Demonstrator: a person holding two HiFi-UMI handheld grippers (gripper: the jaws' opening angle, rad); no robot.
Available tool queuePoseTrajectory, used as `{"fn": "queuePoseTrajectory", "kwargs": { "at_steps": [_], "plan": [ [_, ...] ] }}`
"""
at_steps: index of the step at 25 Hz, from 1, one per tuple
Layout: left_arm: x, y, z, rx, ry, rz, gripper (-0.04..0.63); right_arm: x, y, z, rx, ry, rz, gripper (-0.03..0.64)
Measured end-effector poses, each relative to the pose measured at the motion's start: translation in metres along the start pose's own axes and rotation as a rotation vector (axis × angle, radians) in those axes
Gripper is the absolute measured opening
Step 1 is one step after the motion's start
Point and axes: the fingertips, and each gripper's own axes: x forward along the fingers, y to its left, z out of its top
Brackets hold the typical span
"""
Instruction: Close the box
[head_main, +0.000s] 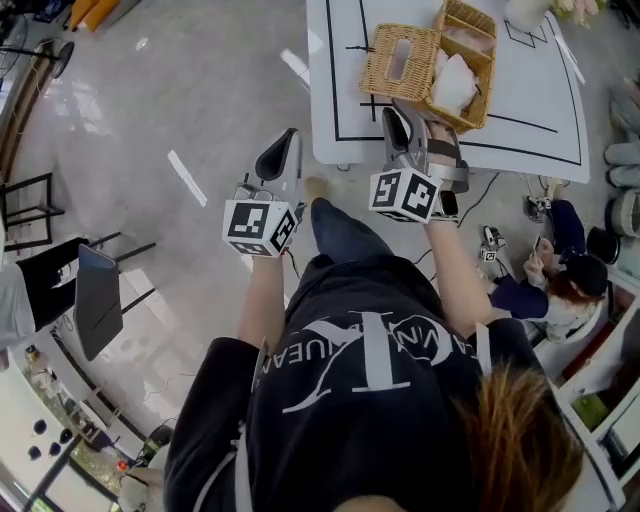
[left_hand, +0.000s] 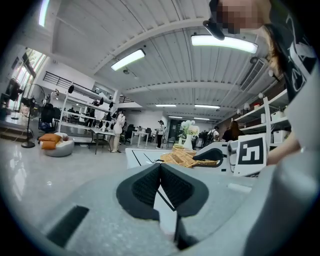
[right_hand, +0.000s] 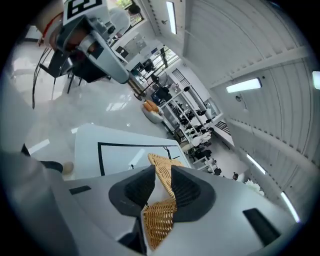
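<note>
A wicker box (head_main: 470, 70) stands on the white table (head_main: 540, 150), its flat slotted lid (head_main: 400, 60) swung open to the left. My right gripper (head_main: 418, 122) reaches the lid's near edge. In the right gripper view the woven lid (right_hand: 159, 220) runs between the two pads, which touch it on both sides; the right gripper (right_hand: 163, 180) is shut on it. My left gripper (head_main: 280, 155) hangs over the floor left of the table, jaws together and empty. In the left gripper view the left gripper (left_hand: 160, 172) looks towards the box (left_hand: 182, 157) and the right gripper (left_hand: 210, 156).
Black lines mark rectangles on the table top. White paper or tissue (head_main: 455, 85) lies inside the box. A person (head_main: 560, 280) sits on the floor to the right by cables. A dark chair (head_main: 95, 300) stands at the left. A vase of flowers (left_hand: 187, 137) stands beyond the box.
</note>
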Motion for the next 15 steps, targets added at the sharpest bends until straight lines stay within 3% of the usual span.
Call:
{"fn": "queuePoseTrajectory", "kwargs": {
  "at_steps": [8, 15],
  "plan": [
    [0.02, 0.009, -0.005, -0.023, 0.004, -0.066, 0.008, 0.023, 0.002, -0.01, -0.099, 0.157, -0.009, 0.107],
    [0.019, 0.03, -0.005, -0.044, -0.006, -0.064, 0.008, 0.04, 0.011, -0.012, -0.205, 0.239, 0.017, 0.11]
  ]
}}
